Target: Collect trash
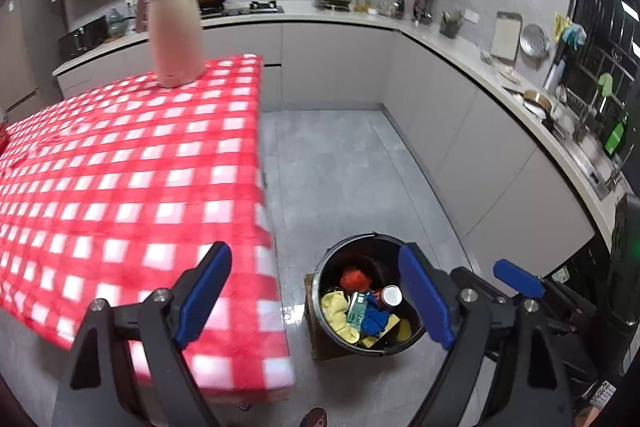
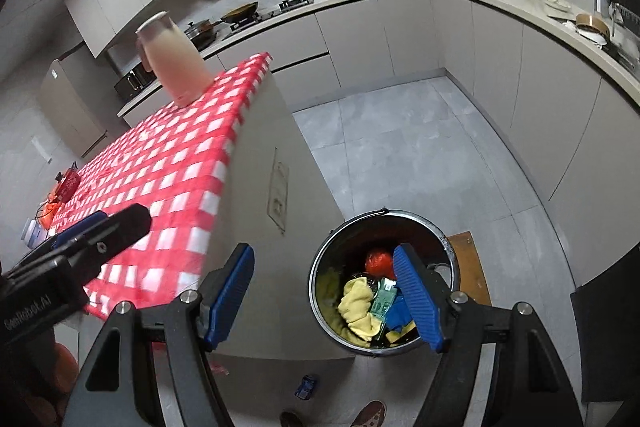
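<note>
Though round, bucket glossy black.

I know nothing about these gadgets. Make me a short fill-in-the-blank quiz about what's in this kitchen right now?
1. The bucket of trash stands on the ____.
2. The tablecloth is checked white and ____.
3. The tall pale jug stands on the ____.
4. Between the open fingers of the left gripper and right gripper there is ____.

Missing words: floor; red; table; nothing
</note>
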{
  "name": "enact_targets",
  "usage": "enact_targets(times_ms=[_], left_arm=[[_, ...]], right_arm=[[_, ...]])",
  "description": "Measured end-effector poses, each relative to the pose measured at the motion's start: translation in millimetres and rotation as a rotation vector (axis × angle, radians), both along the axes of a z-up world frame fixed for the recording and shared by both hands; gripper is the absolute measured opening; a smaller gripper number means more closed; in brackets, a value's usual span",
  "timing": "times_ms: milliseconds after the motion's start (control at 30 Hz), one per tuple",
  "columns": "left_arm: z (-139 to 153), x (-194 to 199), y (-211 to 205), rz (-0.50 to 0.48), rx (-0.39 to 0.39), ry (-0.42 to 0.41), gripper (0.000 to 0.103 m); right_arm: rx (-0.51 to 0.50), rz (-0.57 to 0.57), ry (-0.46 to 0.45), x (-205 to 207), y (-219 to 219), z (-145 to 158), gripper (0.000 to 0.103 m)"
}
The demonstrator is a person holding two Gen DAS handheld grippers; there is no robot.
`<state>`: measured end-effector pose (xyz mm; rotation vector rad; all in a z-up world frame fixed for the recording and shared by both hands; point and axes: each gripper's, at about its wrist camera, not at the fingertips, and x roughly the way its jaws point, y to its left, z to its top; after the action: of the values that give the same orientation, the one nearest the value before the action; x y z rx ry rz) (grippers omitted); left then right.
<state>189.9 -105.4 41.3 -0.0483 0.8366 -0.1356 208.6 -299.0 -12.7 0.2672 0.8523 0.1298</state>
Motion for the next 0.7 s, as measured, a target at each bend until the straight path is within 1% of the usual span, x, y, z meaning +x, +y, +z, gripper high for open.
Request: enact_targets(times_ms=[167, 300, 400, 467, 700], left_arm=[[5.9, -16.6, 20.3, 0.012, -0.002, -0.009, 0.087], [11.1, -29.5, 37.4, 0.015, -0.004, -0.029, 0.087], [13.5, -37.3, 49.4, 0.005, -0.009, -0.022, 0.087], [16.4, -44.7, 58.2, 0.0, -0.009, -0.032, 0.087], [17.5, -67.0, 74.2, -0.025, 0.0, -0.038, 0.087]], right_arm=[[-0.038, -0.014, -0.029, -25.3, 21.1, 15.3, 0.075], [-0.082, -0.058, -0.063, -48.1, 41.7, 31.2, 0.081], [-0.114, -0.088, -0.076, -63.7, 56.9, 40.6, 0.083], [-0.131, -0.102, -0.086, -73.7, 66.3, 45.8, 0.083], [-0.149, -0.176, -0.1, -109.7, 88.6, 54.8, 0.084]])
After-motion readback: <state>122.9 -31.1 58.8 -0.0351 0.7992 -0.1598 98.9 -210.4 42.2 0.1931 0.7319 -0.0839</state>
